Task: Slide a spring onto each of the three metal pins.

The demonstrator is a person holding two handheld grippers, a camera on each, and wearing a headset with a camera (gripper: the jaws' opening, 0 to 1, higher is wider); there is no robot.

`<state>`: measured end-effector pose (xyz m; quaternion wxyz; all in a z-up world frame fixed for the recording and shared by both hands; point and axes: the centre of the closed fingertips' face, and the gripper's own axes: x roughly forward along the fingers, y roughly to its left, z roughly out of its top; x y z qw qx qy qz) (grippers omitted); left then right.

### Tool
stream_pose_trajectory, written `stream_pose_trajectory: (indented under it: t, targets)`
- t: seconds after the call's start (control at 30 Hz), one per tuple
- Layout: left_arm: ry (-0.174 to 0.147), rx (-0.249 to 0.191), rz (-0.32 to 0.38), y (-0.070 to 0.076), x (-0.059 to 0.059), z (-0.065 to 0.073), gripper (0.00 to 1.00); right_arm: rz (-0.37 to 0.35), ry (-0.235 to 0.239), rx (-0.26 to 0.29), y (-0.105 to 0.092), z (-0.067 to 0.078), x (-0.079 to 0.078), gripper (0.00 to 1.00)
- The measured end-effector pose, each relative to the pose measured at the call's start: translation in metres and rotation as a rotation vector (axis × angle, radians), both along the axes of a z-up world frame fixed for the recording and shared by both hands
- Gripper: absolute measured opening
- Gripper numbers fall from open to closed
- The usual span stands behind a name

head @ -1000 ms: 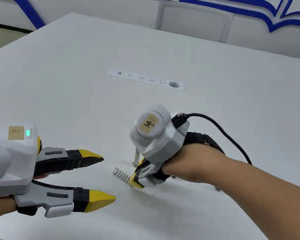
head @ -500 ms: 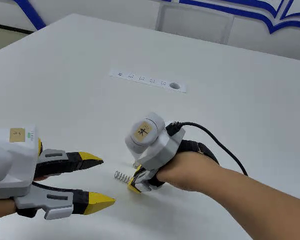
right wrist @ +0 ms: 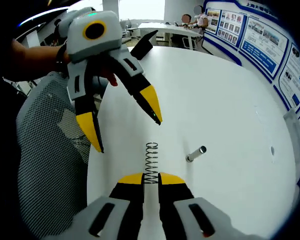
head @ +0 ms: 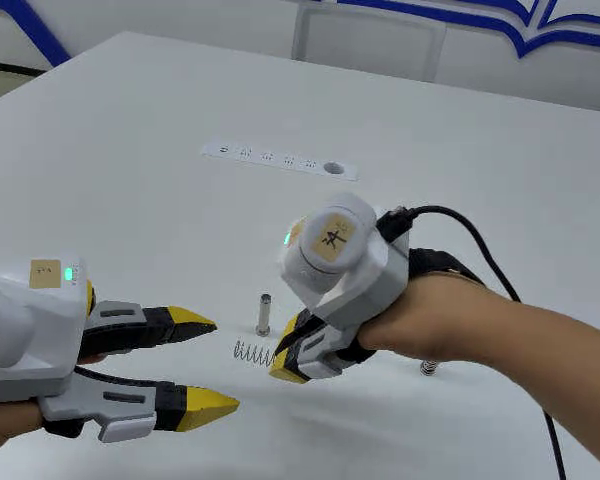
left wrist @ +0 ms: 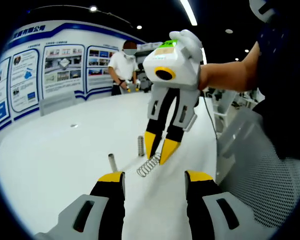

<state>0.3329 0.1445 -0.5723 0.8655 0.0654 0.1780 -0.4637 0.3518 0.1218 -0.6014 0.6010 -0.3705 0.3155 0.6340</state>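
My left tool [head: 225, 363] sits nearest, at the lower left of the head view. Its yellow-tipped jaws are spread wide with nothing between them. In its own view, the left tool [left wrist: 156, 176] rises from the bottom edge, with bare worktop [left wrist: 65, 145] in the gap.

Just beyond it, at the lower centre of the head view, my right tool [head: 283, 366] points down and left. Its jaws are drawn narrow and pinch one end of the spring [head: 250, 352]. The spring stretches left from the tips, low over the worktop [head: 130, 200]; I cannot tell whether its free end touches. In the right gripper view, the right tool [right wrist: 151, 179] grips the near end of the spring [right wrist: 151, 162] at bottom centre. The coil runs straight up the frame, and the open left tool [right wrist: 126, 131] hangs above it at upper left.

A bare metal pin [head: 264, 314] stands upright just beyond the spring, apart from it. It shows again right of the coil in the right gripper view [right wrist: 195, 153].

From the left gripper view, the right tool [left wrist: 160, 151] holds the spring [left wrist: 148, 165] at centre, with the pin [left wrist: 111, 161] to its left. A second upright piece [left wrist: 140, 146] stands farther back and looks coiled, too small to be sure.

Toward the top of the head view, a white power strip [head: 278, 160] lies flat on the worktop.
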Motion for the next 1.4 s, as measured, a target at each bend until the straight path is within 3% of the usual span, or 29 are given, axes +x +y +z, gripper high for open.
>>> stream_pose_trajectory:
  t: [0.37, 0.67, 0.93, 1.4]
  targets:
    - [-0.021, -0.007, -0.078, -0.020, -0.004, 0.006, 0.40, 0.129, -0.041, 0.021, -0.007, 0.022, -0.020, 0.11]
    - [-0.041, -0.013, -0.125, -0.027, -0.008, 0.012, 0.19, 0.187, -0.069, 0.033, -0.002, 0.026, -0.026, 0.11]
    - [-0.040, -0.003, -0.138, -0.026, -0.011, 0.010, 0.15, 0.235, -0.080, 0.049, -0.002, 0.030, -0.030, 0.11]
    - [-0.043, 0.003, -0.152, -0.028, -0.012, 0.010, 0.13, 0.249, -0.076, 0.065, 0.001, 0.034, -0.034, 0.11]
